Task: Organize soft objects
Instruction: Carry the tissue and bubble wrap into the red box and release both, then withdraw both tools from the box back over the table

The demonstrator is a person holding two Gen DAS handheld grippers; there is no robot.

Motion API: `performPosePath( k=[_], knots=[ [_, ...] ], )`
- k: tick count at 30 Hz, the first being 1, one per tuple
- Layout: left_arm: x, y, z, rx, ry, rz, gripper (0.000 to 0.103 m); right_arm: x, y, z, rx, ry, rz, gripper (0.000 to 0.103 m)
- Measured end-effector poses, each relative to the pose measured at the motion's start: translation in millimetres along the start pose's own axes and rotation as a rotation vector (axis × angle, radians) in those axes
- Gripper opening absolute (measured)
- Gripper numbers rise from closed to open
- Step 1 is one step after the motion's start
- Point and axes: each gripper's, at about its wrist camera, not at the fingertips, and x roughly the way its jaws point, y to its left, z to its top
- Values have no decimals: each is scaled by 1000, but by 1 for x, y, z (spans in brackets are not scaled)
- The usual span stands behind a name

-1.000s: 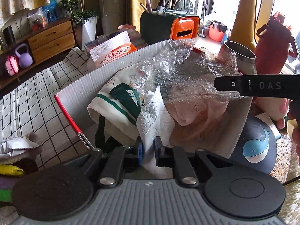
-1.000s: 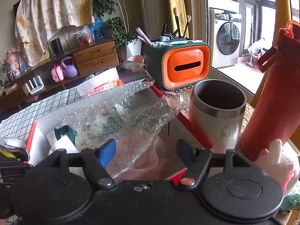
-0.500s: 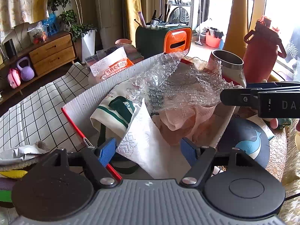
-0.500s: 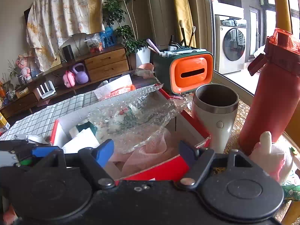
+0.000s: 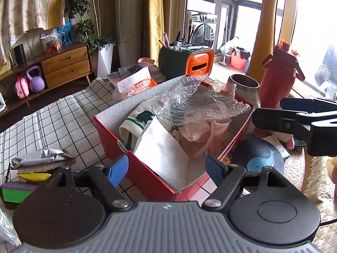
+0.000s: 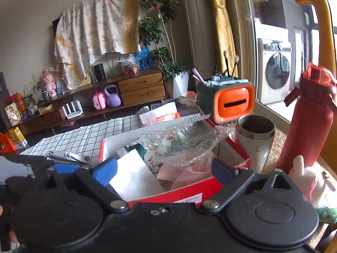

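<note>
A red cardboard box (image 5: 145,176) holds a white paper towel (image 5: 166,154), a green-and-white cloth (image 5: 134,122), a pink cloth (image 5: 202,132) and a sheet of bubble wrap (image 5: 195,103) on top. The box shows in the right wrist view (image 6: 185,194) with the paper towel (image 6: 132,179) and bubble wrap (image 6: 181,143). My left gripper (image 5: 167,166) is open and empty, above the box's near corner. My right gripper (image 6: 163,171) is open and empty, over the box's near edge. It shows in the left wrist view (image 5: 294,116) at the right.
A steel mug (image 6: 256,139), a red bottle (image 6: 309,122) and a green-and-orange organiser (image 6: 229,103) stand behind the box. A plush toy (image 6: 305,179) and a dark whale pouch (image 5: 257,158) lie to its right. Folded cloths and sponges (image 5: 40,164) lie on the checked cloth at left.
My left gripper opened, let go of the white paper towel in the box and pulled back and up. My right gripper also drew back from the box.
</note>
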Motion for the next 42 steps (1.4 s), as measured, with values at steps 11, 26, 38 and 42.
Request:
performPosePath(
  k=[11, 26, 38, 42],
  knots=[
    [-68, 29, -25, -65, -63, 19, 87, -35, 47, -8, -31, -59, 76, 103],
    [-135, 95, -79, -212, -134, 149, 103, -40, 115, -28, -48, -30, 202, 103],
    [-152, 142, -127, -339, -166, 284, 103, -13, 164, -31, -131, 52, 242, 103],
    [-148, 154, -141, -364, -152, 323, 103, 1, 175, -32, -159, 82, 260, 103]
  ],
)
